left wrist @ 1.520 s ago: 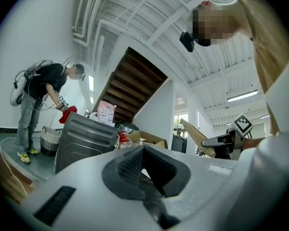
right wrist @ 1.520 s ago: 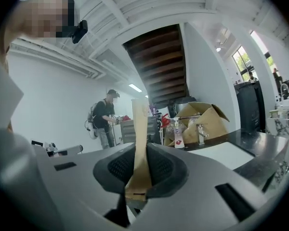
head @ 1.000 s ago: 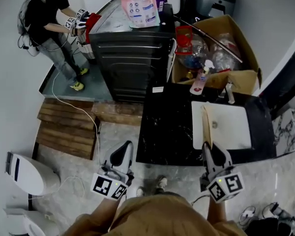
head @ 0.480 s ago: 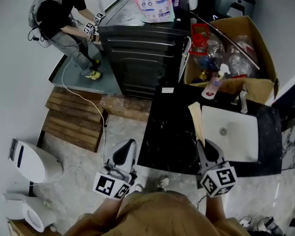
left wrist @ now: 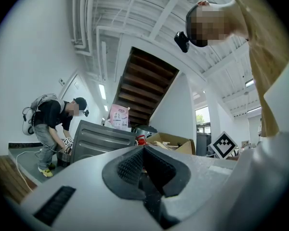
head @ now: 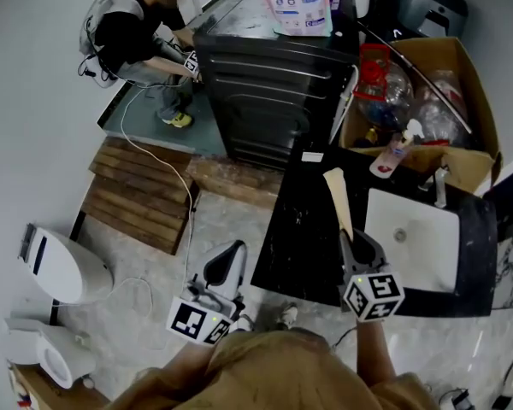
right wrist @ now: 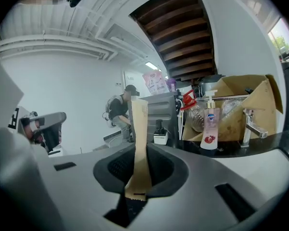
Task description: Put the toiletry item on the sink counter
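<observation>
The toiletry item (head: pixel 337 197) is a long flat tan pack. My right gripper (head: pixel 350 239) is shut on its lower end and holds it over the black counter (head: pixel 301 229), just left of the white basin (head: pixel 410 239). In the right gripper view the tan pack (right wrist: pixel 139 134) stands upright from between the pads of the right gripper (right wrist: pixel 136 177). My left gripper (head: pixel 228 263) hangs over the floor left of the counter, shut, nothing in it. Its pads meet in the left gripper view (left wrist: pixel 144 159).
A pink pump bottle (head: pixel 395 155) and a faucet (head: pixel 439 186) stand at the counter's back edge. Behind them is a cardboard box (head: pixel 436 67) of bottles. A black appliance (head: pixel 274 84) carries a pink pouch (head: pixel 301 2). A person (head: pixel 137 37) crouches far left, beside a wooden pallet (head: pixel 141 195).
My right gripper has carried the tan pack leftward, from over the white basin to over the black counter beside it. The head view has shifted too. The left gripper stays shut and low.
</observation>
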### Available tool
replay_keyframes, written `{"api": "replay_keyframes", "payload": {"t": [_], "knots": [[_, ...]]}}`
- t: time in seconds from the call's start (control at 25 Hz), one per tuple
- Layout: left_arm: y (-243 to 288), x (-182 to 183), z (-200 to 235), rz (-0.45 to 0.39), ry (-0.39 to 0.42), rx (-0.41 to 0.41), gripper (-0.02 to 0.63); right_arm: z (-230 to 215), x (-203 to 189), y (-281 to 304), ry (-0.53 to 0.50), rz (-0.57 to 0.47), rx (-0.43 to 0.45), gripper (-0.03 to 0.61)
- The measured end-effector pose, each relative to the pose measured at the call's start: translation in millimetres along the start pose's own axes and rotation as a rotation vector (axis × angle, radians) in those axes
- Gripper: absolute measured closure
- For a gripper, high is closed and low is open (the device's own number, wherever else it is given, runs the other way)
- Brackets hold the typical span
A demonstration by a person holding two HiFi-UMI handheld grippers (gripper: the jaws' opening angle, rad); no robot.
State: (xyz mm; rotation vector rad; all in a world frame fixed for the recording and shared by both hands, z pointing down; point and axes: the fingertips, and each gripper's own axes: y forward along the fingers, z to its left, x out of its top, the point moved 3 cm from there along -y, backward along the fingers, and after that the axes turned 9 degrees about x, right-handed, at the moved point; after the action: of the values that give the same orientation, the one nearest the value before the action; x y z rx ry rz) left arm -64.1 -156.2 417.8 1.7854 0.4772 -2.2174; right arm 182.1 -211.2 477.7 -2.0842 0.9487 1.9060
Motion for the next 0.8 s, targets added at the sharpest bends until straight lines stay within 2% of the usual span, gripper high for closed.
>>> {"api": "replay_keyframes", "payload": {"t": [0.8], "knots": [[-11.6,-0.1,16.6,0.008,0.012,0.053,0.612,-32.9,-89.4,85.1,-0.05,0.253,-0.037,0.525]]}}
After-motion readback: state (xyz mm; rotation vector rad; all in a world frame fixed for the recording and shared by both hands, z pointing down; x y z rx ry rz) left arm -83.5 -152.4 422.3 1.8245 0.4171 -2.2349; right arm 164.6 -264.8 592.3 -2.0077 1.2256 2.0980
